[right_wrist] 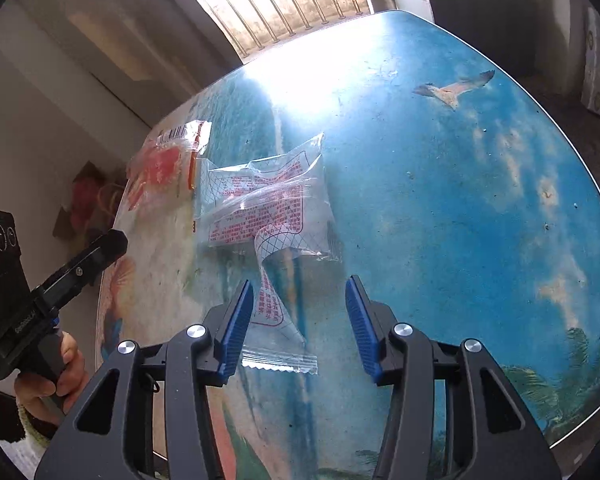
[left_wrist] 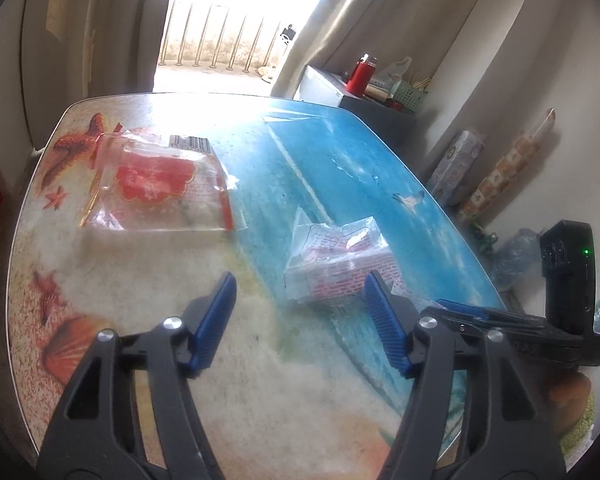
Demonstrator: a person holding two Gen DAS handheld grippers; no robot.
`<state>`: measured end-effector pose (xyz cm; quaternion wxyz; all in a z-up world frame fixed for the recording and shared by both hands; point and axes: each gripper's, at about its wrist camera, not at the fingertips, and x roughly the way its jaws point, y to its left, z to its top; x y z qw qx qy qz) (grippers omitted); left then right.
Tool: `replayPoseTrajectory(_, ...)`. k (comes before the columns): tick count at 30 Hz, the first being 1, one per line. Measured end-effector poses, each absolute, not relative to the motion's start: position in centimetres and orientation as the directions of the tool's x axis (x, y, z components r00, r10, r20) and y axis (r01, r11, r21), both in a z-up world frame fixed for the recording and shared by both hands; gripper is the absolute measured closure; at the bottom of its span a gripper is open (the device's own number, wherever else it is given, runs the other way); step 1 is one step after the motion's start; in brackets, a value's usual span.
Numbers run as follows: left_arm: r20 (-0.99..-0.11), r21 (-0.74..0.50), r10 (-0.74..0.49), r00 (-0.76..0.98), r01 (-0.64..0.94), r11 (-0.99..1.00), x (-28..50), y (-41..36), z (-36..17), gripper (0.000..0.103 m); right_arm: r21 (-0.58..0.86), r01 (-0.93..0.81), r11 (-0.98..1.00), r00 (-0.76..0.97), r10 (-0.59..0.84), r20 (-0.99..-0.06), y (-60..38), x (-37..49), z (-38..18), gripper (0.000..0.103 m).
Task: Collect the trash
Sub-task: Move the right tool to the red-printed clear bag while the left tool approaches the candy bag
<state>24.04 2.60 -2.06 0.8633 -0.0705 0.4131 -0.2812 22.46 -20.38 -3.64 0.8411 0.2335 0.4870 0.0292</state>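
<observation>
Both grippers hang parted and empty over the beach-print table [right_wrist: 480, 184], where two pieces of trash wait. Right gripper [right_wrist: 299, 304] has its blue pads [right_wrist: 236, 328] spread wide, with the tail of a clear wrapper printed in red text [right_wrist: 260, 212] running between them; the wrapper's crimped end [right_wrist: 278, 362] lies flat on the tabletop just below the left pad. Left gripper [left_wrist: 300, 300] stands open too, its right-side pad close beside or just over the same wrapper [left_wrist: 336, 264], while a larger clear bag with a red label and barcode [left_wrist: 160, 180] lies flat farther off, near the printed starfish.

As I judge it, the step in hand is the pick of the near wrapper with my right gripper. To do it well I would lower the pads until they touch the tabletop on either side of the narrow tail, then close slowly, since thin film slides and buckles instead of resisting. Pinching where the plastic is creased and stands up a little should give more to bite than the flat crimped end. My left gripper should hold clear of that closing path; the red-label bag looks like its own later target.
</observation>
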Motion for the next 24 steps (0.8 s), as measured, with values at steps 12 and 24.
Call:
replayPoseTrajectory(12,-0.846,-0.062,-0.333,0.415,0.544,0.837,32.5,-8.2,-5.2,0.080,0.461,0.131,0.878,0.508,0.340,-0.791,-20.2,23.3,-5.1,0.081)
replayPoseTrajectory(24,-0.884,-0.270,-0.396,0.247,0.423,0.865,27.8,-3.9,-6.7,0.084,0.470,0.211,0.857,0.545,0.296,-0.784,-24.4,22.1,-5.7,0.084)
